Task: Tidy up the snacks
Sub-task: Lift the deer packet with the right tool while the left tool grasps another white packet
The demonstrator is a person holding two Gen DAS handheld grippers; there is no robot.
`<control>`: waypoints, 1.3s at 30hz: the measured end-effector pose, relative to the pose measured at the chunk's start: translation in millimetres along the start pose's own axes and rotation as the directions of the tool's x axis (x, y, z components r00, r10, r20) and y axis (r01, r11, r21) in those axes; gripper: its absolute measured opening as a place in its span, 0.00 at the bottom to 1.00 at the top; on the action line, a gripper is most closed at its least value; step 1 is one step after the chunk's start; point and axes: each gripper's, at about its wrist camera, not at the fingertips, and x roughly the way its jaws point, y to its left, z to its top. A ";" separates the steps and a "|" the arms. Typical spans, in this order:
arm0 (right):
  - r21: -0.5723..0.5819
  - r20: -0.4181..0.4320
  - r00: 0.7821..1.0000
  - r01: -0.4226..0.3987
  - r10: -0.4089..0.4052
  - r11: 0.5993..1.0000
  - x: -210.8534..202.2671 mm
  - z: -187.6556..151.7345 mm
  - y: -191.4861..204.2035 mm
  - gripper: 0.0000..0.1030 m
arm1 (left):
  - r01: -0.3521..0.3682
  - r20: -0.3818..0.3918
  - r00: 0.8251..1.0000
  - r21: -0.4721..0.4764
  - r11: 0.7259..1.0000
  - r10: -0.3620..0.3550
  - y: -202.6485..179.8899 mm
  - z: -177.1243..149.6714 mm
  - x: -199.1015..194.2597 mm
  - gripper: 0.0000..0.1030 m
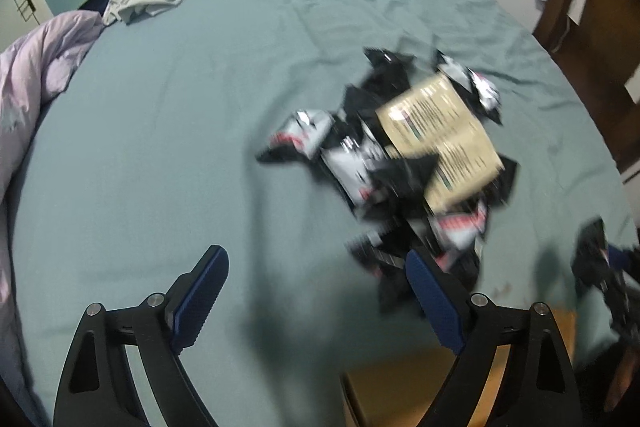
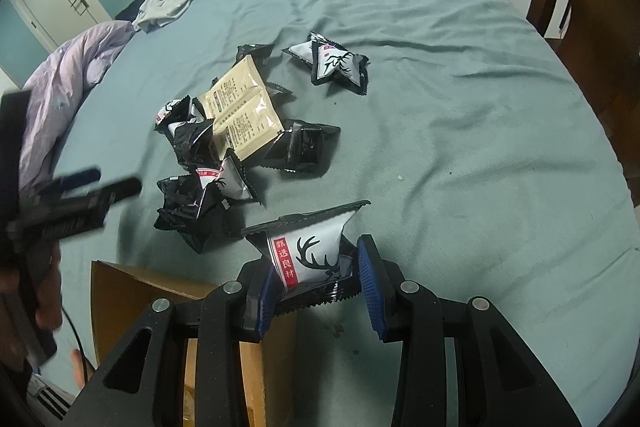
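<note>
Teal bedsheet (image 2: 460, 131) covers a wide bed and carries everything; nearest, low in the right wrist view, the right gripper (image 2: 316, 273) is clamped on a white-and-black crinkle-edged snack pouch with an antler print (image 2: 308, 251), above the corner of an open brown cardboard box (image 2: 132, 287); such a pouch looks light, puffy and slick, so the flat sealed edge or the pillow's middle seems the safest hold, gently, since the contents may crush; the left gripper (image 1: 316, 291) hangs with jaws wide and nothing between them, near the blurred pile; mid-frame lies the heap of black and white foil pouches (image 2: 208, 183) under a beige flat printed sachet (image 2: 244, 111); farther up, a lone pair of pouches (image 2: 336, 63).
</note>
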 end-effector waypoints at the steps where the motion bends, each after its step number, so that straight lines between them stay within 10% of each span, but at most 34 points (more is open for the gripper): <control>1: -0.005 -0.002 1.000 0.003 -0.003 1.000 1.7 0.8 1.0 0.35 | -0.008 0.008 1.000 -0.003 1.000 0.008 2.3 5.0 3.8 0.89; 16: -0.019 -0.020 1.000 -0.004 0.004 1.000 22.8 10.6 2.2 0.35 | 0.004 0.007 1.000 -0.073 0.997 -0.004 27.8 64.4 71.8 0.88; 21: -0.014 -0.030 0.999 -0.017 0.017 1.000 28.2 12.0 1.2 0.35 | -0.006 -0.026 1.000 -0.080 0.997 0.004 31.9 61.3 89.3 0.57; 29: -0.056 0.046 0.999 0.019 -0.017 0.998 14.8 6.3 10.1 0.35 | -0.048 0.035 0.998 -0.072 0.996 0.051 31.7 47.5 57.3 0.30; 39: 0.003 0.094 0.995 0.011 -0.011 1.000 -9.7 -4.6 -0.8 0.35 | -0.045 0.085 0.995 -0.097 0.994 0.054 34.5 15.6 -22.9 0.29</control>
